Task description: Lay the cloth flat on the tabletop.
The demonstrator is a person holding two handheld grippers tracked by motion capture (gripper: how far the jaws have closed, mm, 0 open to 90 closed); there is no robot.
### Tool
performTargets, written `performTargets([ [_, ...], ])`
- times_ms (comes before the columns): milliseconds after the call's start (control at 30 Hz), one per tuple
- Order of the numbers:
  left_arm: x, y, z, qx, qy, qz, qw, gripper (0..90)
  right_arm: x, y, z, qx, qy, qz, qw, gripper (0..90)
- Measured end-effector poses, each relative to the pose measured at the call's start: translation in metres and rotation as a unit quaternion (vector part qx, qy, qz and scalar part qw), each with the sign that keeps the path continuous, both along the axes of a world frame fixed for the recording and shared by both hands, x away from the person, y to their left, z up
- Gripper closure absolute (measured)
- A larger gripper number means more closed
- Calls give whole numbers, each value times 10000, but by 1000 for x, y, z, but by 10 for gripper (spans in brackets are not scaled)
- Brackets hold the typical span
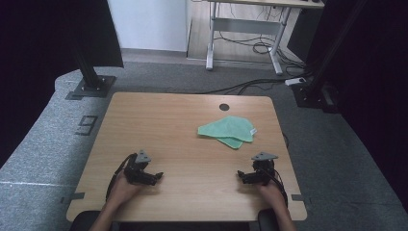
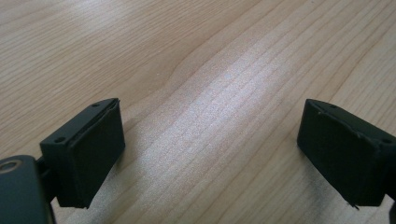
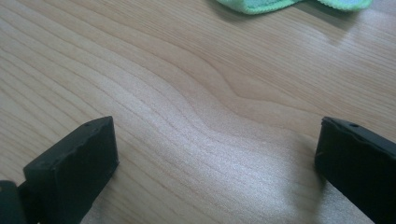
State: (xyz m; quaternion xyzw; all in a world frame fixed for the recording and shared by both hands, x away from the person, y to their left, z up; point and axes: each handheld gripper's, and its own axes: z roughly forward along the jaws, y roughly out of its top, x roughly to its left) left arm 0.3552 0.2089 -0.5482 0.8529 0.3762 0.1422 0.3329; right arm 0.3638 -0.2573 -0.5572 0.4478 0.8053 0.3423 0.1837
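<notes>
Both grippers, left [image 1: 155, 176] and right [image 1: 242, 176], rest empty and wide apart near the table's [image 1: 159, 120] front edge; folded green cloth [image 1: 227, 130] lies untouched toward the far right.

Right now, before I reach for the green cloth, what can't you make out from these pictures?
- Green cloth: in the high view it is too small to tell how many layers lie folded; in the right gripper view the top edge cuts off most of it.
- Small white tag at its right edge: too small to read.
- Table's near corners: partly covered by the person's forearms in the high view.
</notes>
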Motion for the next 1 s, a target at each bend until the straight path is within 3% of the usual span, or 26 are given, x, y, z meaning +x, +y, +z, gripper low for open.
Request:
performTargets([
  [233,0,0,0,3,1,1,10000,69,0,0,0,2,0,19,10000,0],
  [533,0,0,0,5,8,0,10000,65,-1,2,0,4,5,261,9997,0],
  [1000,0,0,0,5,8,2,10000,65,0,2,1,13,-1,248,9997,19],
])
